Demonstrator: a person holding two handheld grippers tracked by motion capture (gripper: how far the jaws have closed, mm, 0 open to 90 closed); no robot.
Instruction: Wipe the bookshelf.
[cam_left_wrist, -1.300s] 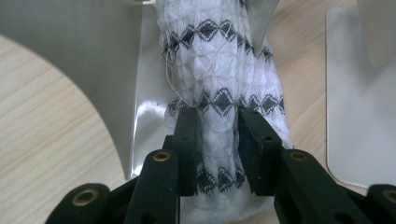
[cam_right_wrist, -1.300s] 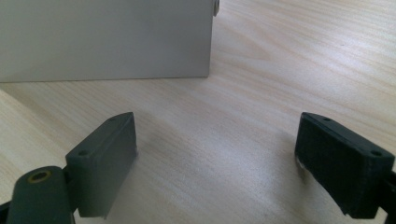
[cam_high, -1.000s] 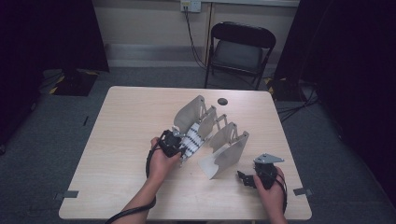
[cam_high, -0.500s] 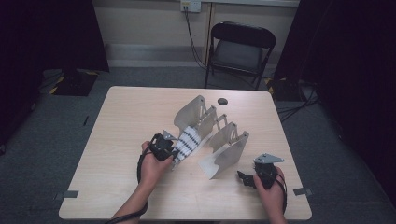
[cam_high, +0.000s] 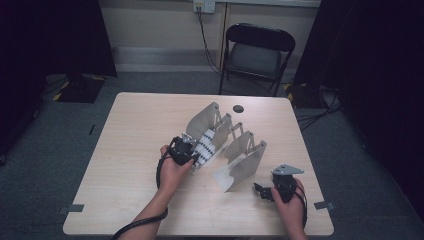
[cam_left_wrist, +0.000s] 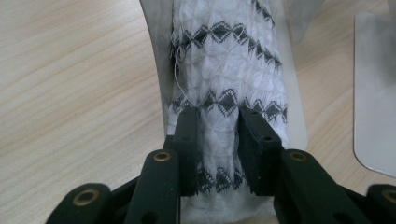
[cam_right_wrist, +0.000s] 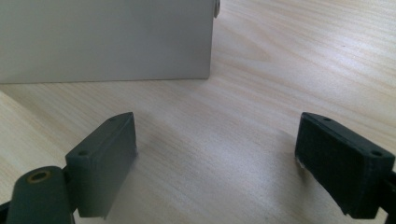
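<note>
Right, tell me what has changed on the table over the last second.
The left gripper drew slightly back toward the person, then returned. Its jaws have just been opening a little, pinching the patterned sock on the grey rack throughout. The right gripper, open, and the second rack stayed put.

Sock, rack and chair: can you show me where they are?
Sock (cam_left_wrist: 224, 70): left gripper view, on its patterned knit.
Rack (cam_high: 247, 165): high view, on its front grey plate.
Chair (cam_high: 257, 57): high view, on its seat.

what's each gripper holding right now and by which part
The left gripper pinches the white patterned cloth near its lower end, where it lies on the grey metal rack. The right gripper holds nothing; its jaws stand open over the table.
</note>
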